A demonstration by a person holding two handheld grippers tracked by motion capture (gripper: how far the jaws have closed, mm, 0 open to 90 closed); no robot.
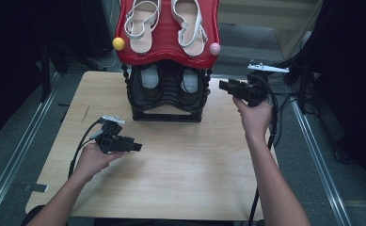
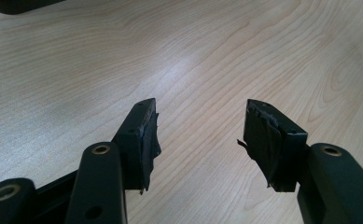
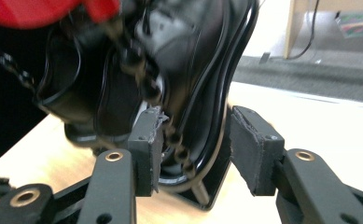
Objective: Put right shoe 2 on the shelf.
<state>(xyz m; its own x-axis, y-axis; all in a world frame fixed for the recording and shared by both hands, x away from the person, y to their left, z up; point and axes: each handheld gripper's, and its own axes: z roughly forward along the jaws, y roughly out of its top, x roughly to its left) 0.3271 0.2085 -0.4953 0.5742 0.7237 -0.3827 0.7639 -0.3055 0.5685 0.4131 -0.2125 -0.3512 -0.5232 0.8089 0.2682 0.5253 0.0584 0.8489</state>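
Observation:
A two-tier shoe rack [image 1: 167,110] stands at the table's far middle, with a red top shelf [image 1: 169,54] and black lower shelves. A pair of white sandals [image 1: 143,23] lies on the red shelf. Dark shoes [image 1: 190,84] sit on the black shelf below. My left gripper [image 1: 136,147] rests low over the bare table at the left, open and empty, jaws pointing right. My right gripper [image 1: 224,85] is held up just right of the rack, open, jaws pointing at its side. In the right gripper view the rack's black side and twisted post [image 3: 170,130] sit close before the gripper [image 3: 195,140].
The light wooden table [image 1: 180,174] has bare room in front of the rack. A yellow knob [image 1: 118,43] and a pink knob [image 1: 214,48] stick out at the red shelf's corners. Metal rails [image 1: 11,155] run along the floor on both sides.

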